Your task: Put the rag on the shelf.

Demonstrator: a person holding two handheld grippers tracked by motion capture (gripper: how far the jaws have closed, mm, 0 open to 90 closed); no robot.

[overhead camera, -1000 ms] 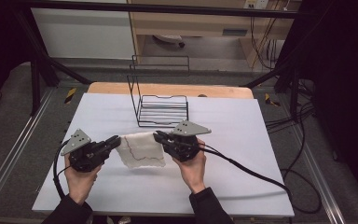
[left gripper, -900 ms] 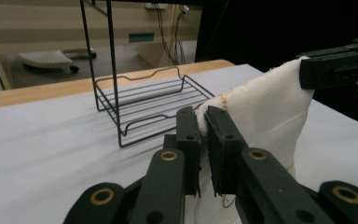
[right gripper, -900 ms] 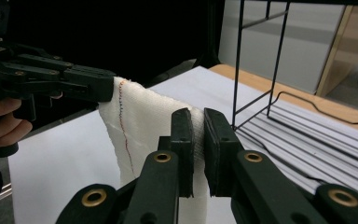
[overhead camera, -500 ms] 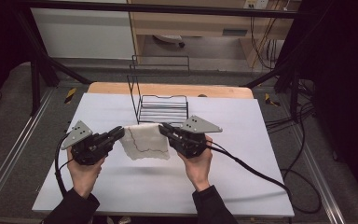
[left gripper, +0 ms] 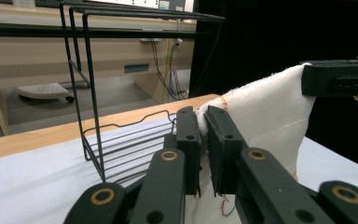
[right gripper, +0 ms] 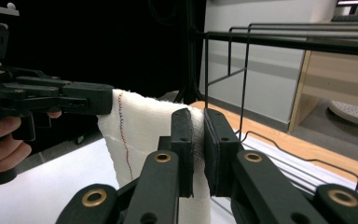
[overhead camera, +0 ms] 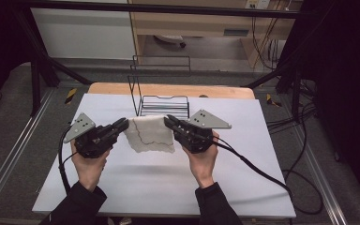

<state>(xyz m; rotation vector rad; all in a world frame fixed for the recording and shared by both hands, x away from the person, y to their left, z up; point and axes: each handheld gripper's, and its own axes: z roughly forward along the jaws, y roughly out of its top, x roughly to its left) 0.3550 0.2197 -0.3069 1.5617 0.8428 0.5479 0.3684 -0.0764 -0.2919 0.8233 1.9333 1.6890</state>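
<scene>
now i'm holding the white cloth [overhead camera: 150, 133] taut, left claw [overhead camera: 123, 124] and right claw [overhead camera: 169, 121] each clenching an upper corner; next, i'm judging, draping it over the wire rack [overhead camera: 161, 86].

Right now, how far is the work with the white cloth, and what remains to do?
Done: both grippers have pinched the white cloth at its upper corners, the left gripper and right gripper shut on it. In hand: the cloth hangs spread between them, its lower edge near the white table. Left: probably to hang it on the black wire rack just behind, which carries nothing yet.
</scene>
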